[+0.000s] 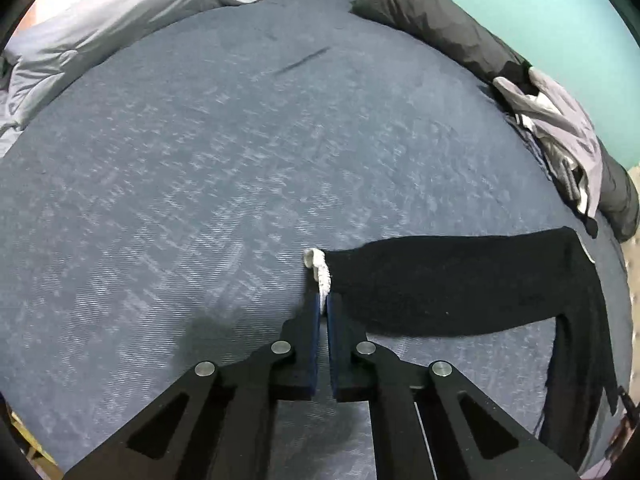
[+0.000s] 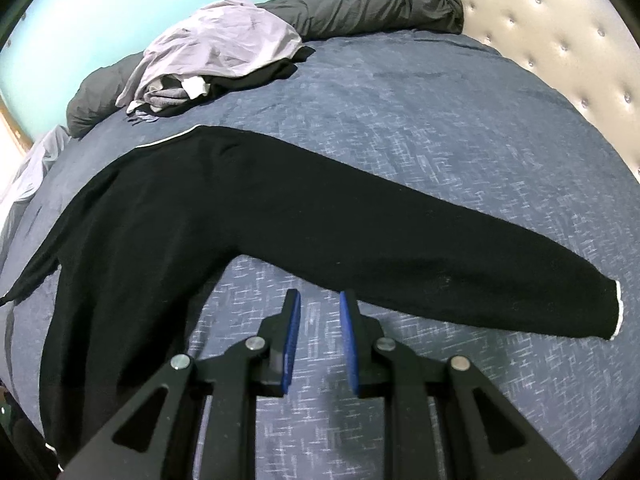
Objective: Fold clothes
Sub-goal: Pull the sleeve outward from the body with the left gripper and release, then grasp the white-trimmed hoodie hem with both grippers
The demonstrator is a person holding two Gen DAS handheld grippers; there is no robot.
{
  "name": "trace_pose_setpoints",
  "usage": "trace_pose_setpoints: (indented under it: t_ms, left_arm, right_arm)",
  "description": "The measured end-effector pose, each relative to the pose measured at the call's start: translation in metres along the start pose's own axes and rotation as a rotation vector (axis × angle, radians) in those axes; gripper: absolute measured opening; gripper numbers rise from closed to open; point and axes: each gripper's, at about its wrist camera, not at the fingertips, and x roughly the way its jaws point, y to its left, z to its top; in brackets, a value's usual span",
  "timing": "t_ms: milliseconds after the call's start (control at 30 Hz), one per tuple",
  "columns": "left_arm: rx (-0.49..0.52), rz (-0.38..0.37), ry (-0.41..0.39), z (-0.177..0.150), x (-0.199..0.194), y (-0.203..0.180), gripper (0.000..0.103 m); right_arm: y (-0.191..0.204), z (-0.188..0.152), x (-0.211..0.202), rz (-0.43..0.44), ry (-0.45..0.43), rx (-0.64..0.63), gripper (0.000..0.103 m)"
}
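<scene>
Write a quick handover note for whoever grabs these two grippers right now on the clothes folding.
Left gripper: shut on the white cuff of the black sweater's sleeve.
Right gripper: open, holding nothing, above the blue bedspread beside the other sleeve.
Sweater lies spread flat, both sleeves out.
Done: cuff gripped. No fold visible.
Left: fold sleeves in, then the body. The crumpled clothes pile by the dark rolled bedding likely follows.

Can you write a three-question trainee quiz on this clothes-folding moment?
1. True or false: the left tool is shut on the white cuff of the black sweater.
2. Which holds nothing: (a) left tool, (b) right tool?
3. What lies on the dark bolster at the far edge of the blue bedspread?

Key: 1 true; 2 b; 3 a crumpled lilac garment.
</scene>
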Motion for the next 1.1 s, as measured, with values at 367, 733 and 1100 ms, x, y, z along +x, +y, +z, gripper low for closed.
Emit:
trace_pose_setpoints:
  t_ms: [367, 733, 1100]
  left_arm:
    - [0.057, 0.079, 0.047, -0.030, 0.001, -0.027, 0.020]
    - [0.457, -0.203, 0.224, -0.154, -0.034, -0.204, 0.031]
    - [0.617, -0.268, 0.400, -0.253, -0.030, -0.294, 0.039]
  right_arm:
    - [0.022, -0.021, -0.006, 0.114, 0.117, -0.038, 0.031]
    - [0.088, -0.083, -0.013, 0.231, 0.326, -0.178, 0.041]
    - [0.136, -0.131, -0.001, 0.222, 0.490, -0.258, 0.043]
